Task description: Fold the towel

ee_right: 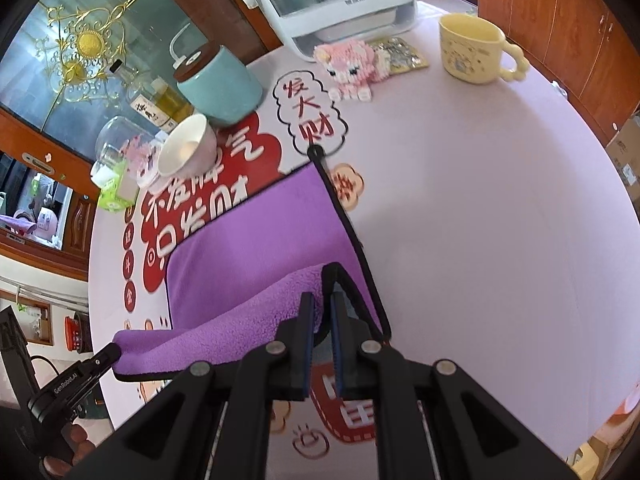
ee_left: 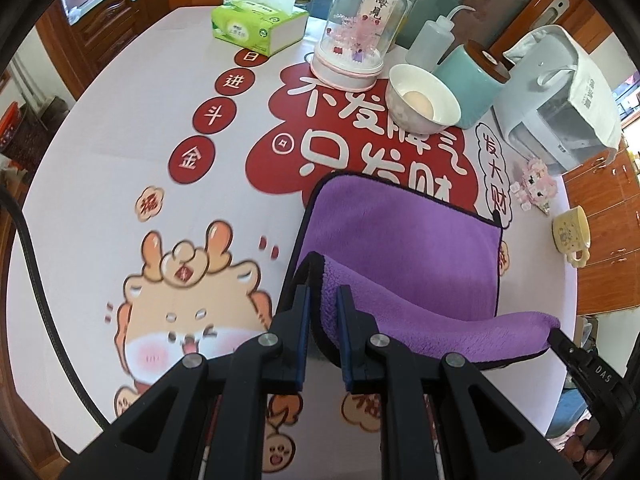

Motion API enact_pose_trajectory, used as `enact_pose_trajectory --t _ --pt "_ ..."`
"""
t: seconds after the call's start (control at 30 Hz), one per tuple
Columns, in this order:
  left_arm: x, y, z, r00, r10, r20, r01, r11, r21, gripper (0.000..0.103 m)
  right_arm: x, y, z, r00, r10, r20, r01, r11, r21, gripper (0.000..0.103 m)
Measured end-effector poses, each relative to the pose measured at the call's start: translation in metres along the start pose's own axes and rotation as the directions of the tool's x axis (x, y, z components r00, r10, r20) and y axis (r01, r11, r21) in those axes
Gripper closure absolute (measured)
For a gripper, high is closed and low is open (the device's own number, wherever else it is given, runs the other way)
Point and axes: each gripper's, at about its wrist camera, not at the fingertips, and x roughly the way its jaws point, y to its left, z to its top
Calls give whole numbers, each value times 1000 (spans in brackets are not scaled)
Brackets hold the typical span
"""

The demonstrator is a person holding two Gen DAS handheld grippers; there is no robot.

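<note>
Partly towel (ee_left: 400, 248) under gripper (ee_left: 324, 300)

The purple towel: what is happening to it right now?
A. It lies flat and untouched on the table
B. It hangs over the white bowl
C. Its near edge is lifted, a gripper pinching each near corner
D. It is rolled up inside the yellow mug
C: the purple towel has its near edge raised off the table, with the left gripper and the right gripper each pinching a near corner.
</note>
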Motion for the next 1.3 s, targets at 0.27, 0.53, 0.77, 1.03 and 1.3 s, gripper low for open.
enact_pose_trajectory --t 0.27,0.53,0.77,1.03,1.3 --pt "36 3 24 1000 -26 -18 25 999 -21 92 25 12 27 999 4 42 -3 1000 -29 95" --pt "63 -2 43 998 -58 11 58 998 -16 92 53 13 40 995 -4 97 10 998 -61 95" --pt "77 1 47 996 -75 40 76 997 -31 80 66 11 47 987 33 158 -19 996 -84 91" --pt "64 8 42 992 -95 78 99 994 -38 56 58 8 45 975 76 208 -58 994 -92 66" --pt "31 10 31 981 -122 153 125 992 -12 49 37 8 35 963 119 243 -97 990 -100 58"
